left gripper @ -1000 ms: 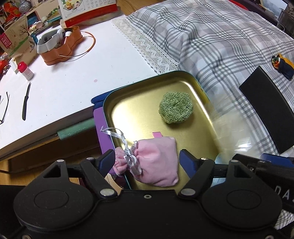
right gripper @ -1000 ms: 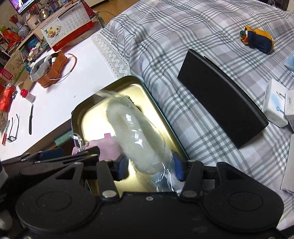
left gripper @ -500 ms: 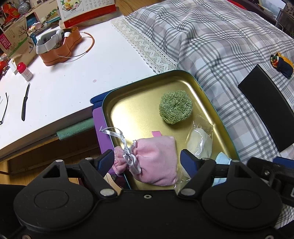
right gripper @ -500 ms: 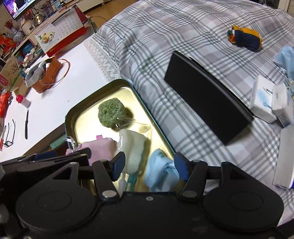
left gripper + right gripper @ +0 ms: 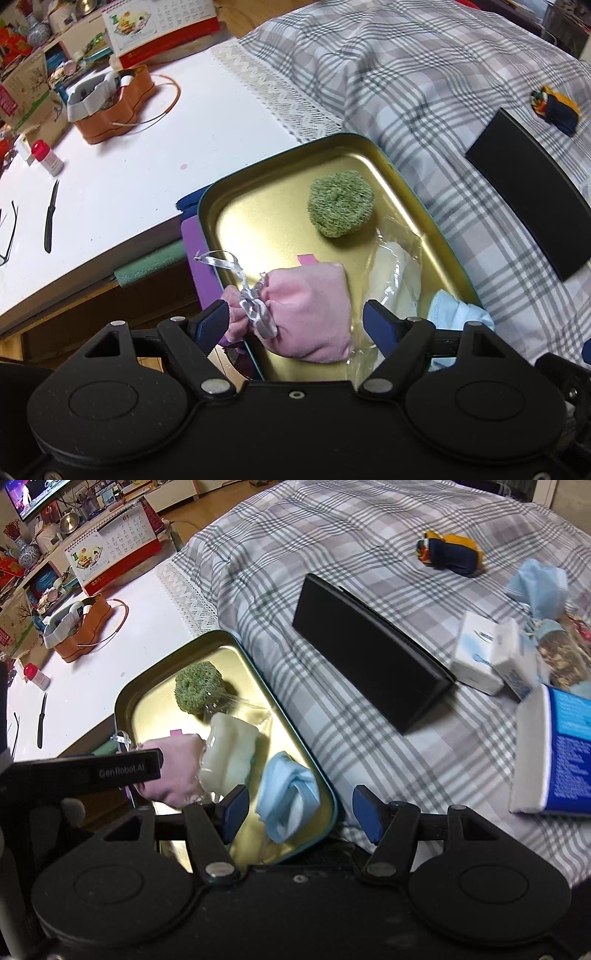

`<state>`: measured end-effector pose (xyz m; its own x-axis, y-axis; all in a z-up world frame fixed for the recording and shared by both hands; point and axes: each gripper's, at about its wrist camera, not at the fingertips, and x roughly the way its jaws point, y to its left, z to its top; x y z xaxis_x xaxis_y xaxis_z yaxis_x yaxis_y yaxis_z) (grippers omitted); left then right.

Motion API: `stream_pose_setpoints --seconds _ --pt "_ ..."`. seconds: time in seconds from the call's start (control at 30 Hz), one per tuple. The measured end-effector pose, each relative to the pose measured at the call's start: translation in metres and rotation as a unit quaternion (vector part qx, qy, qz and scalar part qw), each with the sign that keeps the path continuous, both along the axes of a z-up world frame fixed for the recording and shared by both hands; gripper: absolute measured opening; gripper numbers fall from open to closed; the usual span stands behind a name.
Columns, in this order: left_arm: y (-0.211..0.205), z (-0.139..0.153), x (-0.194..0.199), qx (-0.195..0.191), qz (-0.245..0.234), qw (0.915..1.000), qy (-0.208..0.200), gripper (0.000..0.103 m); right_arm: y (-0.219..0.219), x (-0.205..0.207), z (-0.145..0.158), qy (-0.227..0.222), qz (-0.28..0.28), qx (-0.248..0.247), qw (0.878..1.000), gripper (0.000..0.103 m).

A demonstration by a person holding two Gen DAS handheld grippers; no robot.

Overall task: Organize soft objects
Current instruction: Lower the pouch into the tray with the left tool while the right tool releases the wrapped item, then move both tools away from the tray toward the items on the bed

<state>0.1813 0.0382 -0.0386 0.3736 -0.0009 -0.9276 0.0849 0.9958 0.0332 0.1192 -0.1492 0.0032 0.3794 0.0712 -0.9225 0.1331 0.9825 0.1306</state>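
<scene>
The pink pouch [image 5: 310,314], tied with a silver ribbon [image 5: 251,306], lies at the near end of the gold tray [image 5: 258,221], between the spread fingers of the left gripper [image 5: 293,325]; its gathered neck sits just beside the left pad while the right pad stands apart from it, so nothing is clamped. Beside the pouch lies a cream pad in clear wrap [image 5: 395,273], with a green scrubber [image 5: 340,208] farther up the tray and a light blue cloth [image 5: 288,790] in the near right corner. The right gripper [image 5: 299,812] hangs over that corner, its jaws opening; the blue cloth lies below, just beside its left finger, and the tray rim crosses the gap, with neither pad pressing on anything. The tray sits between the white table [image 5: 129,166] and the plaid bedspread [image 5: 332,546]. The upper left of the tray floor is bare. On the bedspread a black box [image 5: 369,653] lies near the tray's right edge, with open cloth between them.
</scene>
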Motion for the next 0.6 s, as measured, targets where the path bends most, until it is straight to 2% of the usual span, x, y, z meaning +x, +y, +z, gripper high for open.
stream_pose_setpoints --seconds 0.3,0.47,0.6 --pt "-0.038 -0.01 -0.042 -0.022 -0.05 0.9985 0.007 0.08 -0.022 -0.045 0.013 -0.026 -0.009 -0.019 0.999 0.067" --pt "-0.063 -0.016 -0.073 -0.026 -0.069 0.9971 0.018 0.08 -0.046 -0.074 0.016 -0.037 -0.031 -0.023 0.999 0.07" --pt "-0.072 -0.011 -0.089 -0.026 -0.081 0.9962 0.017 0.081 -0.066 -0.096 0.013 -0.039 -0.056 -0.02 0.997 0.071"
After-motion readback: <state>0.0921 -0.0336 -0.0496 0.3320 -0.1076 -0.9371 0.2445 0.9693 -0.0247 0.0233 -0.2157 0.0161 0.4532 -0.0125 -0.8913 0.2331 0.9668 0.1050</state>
